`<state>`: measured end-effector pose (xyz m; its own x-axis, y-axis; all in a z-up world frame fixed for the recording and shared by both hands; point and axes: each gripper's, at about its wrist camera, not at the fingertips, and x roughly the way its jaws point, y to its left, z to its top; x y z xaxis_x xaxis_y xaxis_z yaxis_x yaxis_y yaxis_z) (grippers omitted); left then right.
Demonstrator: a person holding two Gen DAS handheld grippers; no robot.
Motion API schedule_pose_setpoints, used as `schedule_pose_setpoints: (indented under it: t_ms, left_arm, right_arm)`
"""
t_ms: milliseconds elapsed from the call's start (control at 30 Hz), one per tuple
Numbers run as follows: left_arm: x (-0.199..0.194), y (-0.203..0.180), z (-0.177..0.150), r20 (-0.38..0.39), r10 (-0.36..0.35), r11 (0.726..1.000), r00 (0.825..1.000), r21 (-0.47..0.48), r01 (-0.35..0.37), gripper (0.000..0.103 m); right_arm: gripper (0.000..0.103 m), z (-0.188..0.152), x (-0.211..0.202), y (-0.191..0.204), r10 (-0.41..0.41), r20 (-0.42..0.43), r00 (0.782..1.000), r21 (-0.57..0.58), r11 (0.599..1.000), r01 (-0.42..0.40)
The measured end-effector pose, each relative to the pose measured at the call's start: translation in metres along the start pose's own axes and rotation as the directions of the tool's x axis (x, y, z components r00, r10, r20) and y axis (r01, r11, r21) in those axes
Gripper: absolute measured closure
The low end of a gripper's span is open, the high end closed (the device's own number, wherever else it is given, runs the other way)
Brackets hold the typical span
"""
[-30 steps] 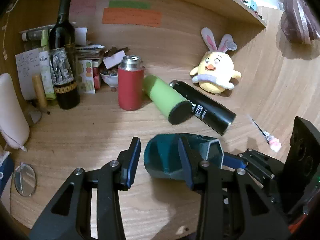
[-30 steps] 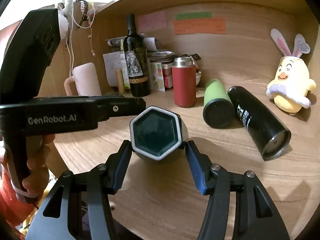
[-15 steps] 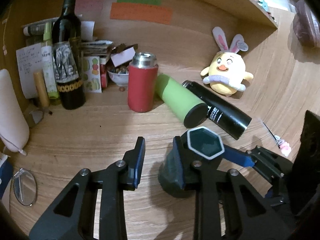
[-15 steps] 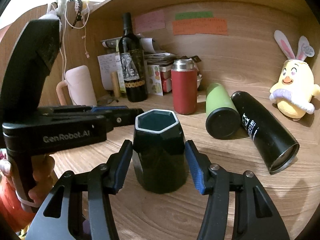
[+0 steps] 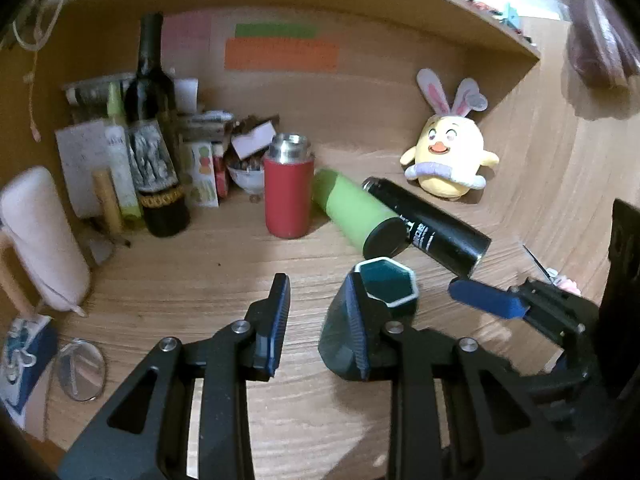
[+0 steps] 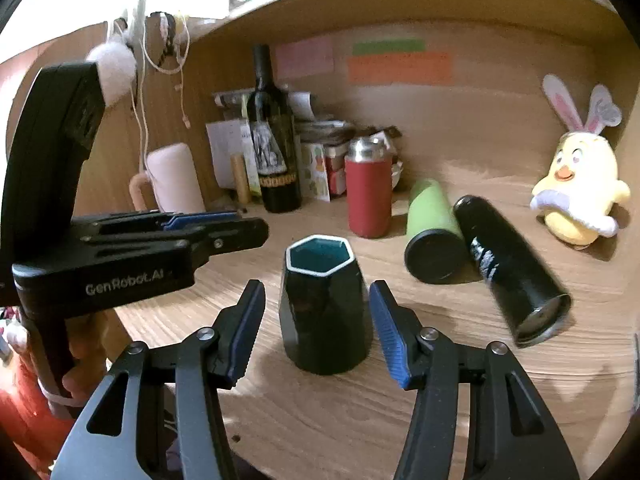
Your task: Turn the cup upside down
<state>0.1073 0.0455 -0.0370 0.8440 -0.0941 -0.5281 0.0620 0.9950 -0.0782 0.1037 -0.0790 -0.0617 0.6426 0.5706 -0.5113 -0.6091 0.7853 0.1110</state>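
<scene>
1. A wooden table (image 6: 460, 392) sits in an alcove under a shelf, with green and orange paper strips stuck to its back wall.
2. The dark hexagonal cup (image 6: 324, 312) stands on the table, its white-rimmed opening facing up. One second ago it lay on its side in the air between the right fingers, opening toward the right wrist camera; half a second ago it was already upright on the wood.
3. The right gripper (image 6: 316, 328) now has its jaws spread wide on either side of the cup, with a clear gap at each blue pad (image 6: 386, 328). Half a second ago those pads sat tight against the cup walls.
4. In the left wrist view the cup (image 5: 384, 292) shows just behind the right-hand finger of the left gripper (image 5: 316, 328). This gripper is open and holds nothing, the same as in both earlier frames.
5. The right gripper's blue fingertip (image 5: 484, 304) now stands apart from the cup in the left view, where before it touched it.
6. Behind the cup, unchanged: a red flask (image 6: 368, 196) standing upright, a green bottle (image 6: 432, 232) and a black bottle (image 6: 508, 268) lying side by side, a wine bottle (image 6: 274, 148) to the left, and a yellow plush chick (image 6: 576, 196) with rabbit ears to the right.
7. A small round mirror (image 5: 80, 370) lies on the table at the left edge of the left view.
</scene>
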Motion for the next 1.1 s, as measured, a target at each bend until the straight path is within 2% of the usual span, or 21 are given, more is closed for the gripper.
schedule_pose_setpoints:
  t_ms: [67, 133, 167, 200, 300, 333, 533, 600, 633, 1100]
  left_arm:
    - [-0.013, -0.007, -0.001, 0.025, 0.003, 1.0, 1.0, 0.011, -0.003, 0.065]
    - [-0.025, -0.013, -0.002, 0.051, 0.004, 1.0, 0.999, 0.014, -0.005, 0.049]
    - [-0.031, -0.016, -0.003, 0.065, 0.004, 1.0, 0.998, 0.014, -0.005, 0.045]
    - [-0.038, -0.019, -0.005, 0.08, 0.006, 1.0, 0.997, 0.013, -0.007, 0.039]
    - [-0.054, -0.027, -0.008, 0.114, 0.012, 1.0, 0.993, 0.012, -0.014, 0.029]
    - [-0.06, -0.03, -0.01, 0.126, 0.013, 1.0, 0.992, 0.01, -0.014, 0.025]
    - [-0.09, -0.046, -0.019, 0.185, 0.028, 1.0, 0.982, 0.007, -0.03, 0.004]
    - [-0.098, -0.049, -0.022, 0.198, 0.03, 0.999, 0.98, 0.01, -0.032, 0.001]
    - [-0.102, -0.05, -0.023, 0.201, 0.028, 0.999, 0.979, 0.014, -0.031, 0.001]
    - [-0.123, -0.061, -0.036, 0.22, 0.04, 0.998, 0.975, 0.032, -0.048, 0.0]
  right_arm:
    - [0.045, 0.001, -0.012, -0.002, -0.004, 0.015, 1.0, 0.008, 1.0, 0.004]
    - [0.039, 0.001, -0.027, -0.005, -0.013, 0.038, 0.999, 0.018, 1.0, 0.013]
    - [0.033, 0.0, -0.037, -0.007, -0.024, 0.055, 0.998, 0.022, 1.0, 0.022]
    - [0.032, 0.0, -0.043, -0.008, -0.035, 0.068, 0.997, 0.022, 0.999, 0.034]
    - [0.026, 0.0, -0.067, -0.01, -0.077, 0.106, 0.991, 0.012, 0.997, 0.076]
    - [0.02, -0.001, -0.075, -0.011, -0.087, 0.12, 0.989, 0.015, 0.996, 0.086]
    - [0.014, -0.001, -0.11, -0.013, -0.103, 0.17, 0.98, 0.02, 0.995, 0.101]
    - [0.001, -0.002, -0.118, -0.013, -0.111, 0.182, 0.977, 0.022, 0.994, 0.109]
    - [0.0, -0.004, -0.123, -0.013, -0.123, 0.198, 0.972, 0.031, 0.992, 0.119]
    - [0.0, -0.008, -0.148, -0.008, -0.133, 0.235, 0.963, 0.042, 0.991, 0.127]
